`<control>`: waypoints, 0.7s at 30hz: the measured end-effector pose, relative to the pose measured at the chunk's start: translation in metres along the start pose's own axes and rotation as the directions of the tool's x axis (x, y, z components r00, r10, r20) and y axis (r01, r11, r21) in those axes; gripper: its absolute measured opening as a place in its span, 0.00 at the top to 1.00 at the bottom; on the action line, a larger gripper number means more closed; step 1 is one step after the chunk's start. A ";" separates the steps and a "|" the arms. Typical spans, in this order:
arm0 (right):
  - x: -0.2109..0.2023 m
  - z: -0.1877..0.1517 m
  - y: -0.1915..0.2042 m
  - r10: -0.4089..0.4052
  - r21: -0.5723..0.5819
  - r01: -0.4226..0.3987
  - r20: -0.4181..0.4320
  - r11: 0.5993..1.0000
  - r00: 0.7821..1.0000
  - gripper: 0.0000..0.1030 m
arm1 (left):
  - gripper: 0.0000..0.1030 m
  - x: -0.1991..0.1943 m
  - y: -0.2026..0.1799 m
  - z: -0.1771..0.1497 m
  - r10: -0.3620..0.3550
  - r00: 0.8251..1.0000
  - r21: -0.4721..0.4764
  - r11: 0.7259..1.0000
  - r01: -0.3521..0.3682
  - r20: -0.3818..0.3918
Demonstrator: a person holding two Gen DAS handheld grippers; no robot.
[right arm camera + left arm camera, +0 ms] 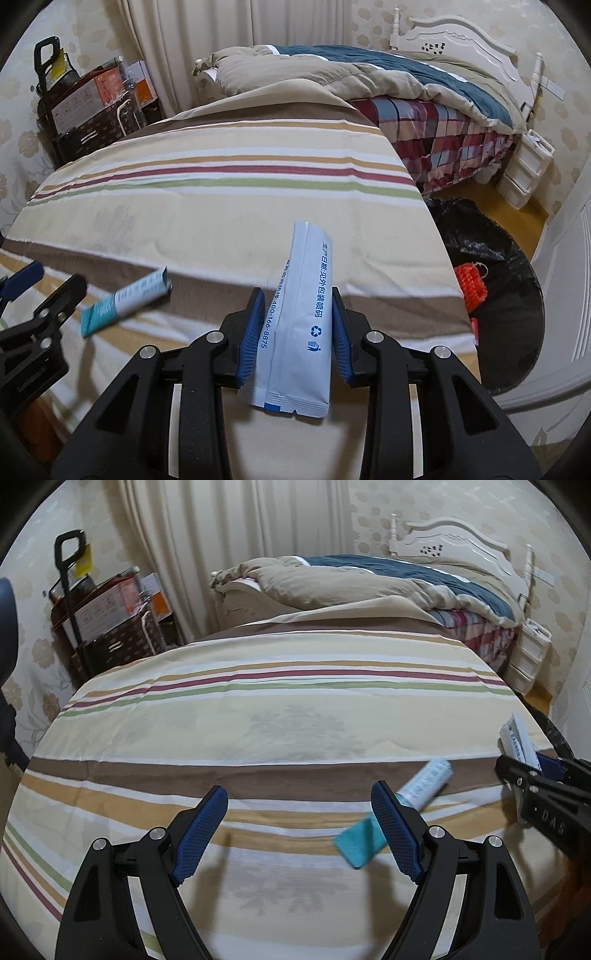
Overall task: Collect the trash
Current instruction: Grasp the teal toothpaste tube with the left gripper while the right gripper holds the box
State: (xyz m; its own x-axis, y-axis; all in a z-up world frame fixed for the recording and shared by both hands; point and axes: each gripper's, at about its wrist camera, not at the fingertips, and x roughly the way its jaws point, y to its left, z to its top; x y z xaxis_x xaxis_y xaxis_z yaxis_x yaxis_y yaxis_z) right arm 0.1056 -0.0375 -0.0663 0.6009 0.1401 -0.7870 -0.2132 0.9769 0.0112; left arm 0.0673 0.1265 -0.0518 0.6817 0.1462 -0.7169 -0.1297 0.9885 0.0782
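My right gripper [297, 295] is shut on a white sachet wrapper [304, 295] with blue print, held upright above the striped bedcover [221, 206]. It shows at the right edge of the left wrist view [519, 742]. A teal-and-white stick wrapper [417, 790] lies on the bedcover, partly behind my left gripper's right finger [397, 830]; it also shows in the right wrist view [127, 301]. My left gripper [299, 797] is open and empty, just left of that wrapper. A bin lined with a black bag [491, 258] stands on the floor right of the bed, with orange trash [471, 288] inside.
A second bed with rumpled beige and blue bedding [369, 74] and a white headboard [461, 37] stands behind. A cart with boxes [107, 616] is at the far left by the curtain [229, 535]. White drawers [528, 166] stand at the right wall.
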 end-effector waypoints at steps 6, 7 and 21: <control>-0.010 -0.011 -0.006 0.014 0.010 -0.014 0.005 1.000 1.000 0.67 | 0.23 0.007 -0.016 0.003 -0.018 1.000 0.057 0.998 0.019 -0.021; -0.011 -0.012 -0.007 0.016 0.013 -0.016 0.006 1.000 1.000 0.67 | 0.23 0.008 -0.018 0.004 -0.023 0.999 0.064 0.998 0.025 -0.026; -0.013 -0.015 -0.012 0.045 0.033 -0.045 0.013 0.998 0.999 0.67 | 0.39 0.023 -0.036 0.006 -0.125 0.986 0.108 0.985 0.136 -0.107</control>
State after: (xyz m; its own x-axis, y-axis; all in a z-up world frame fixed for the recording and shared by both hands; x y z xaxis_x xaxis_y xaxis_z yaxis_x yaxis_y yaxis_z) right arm 0.0892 -0.0531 -0.0656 0.6007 0.1858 -0.7776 -0.2146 0.9744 0.0671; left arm 0.0921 0.0949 -0.0667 0.6117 0.0166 -0.7909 0.0432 0.9976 0.0543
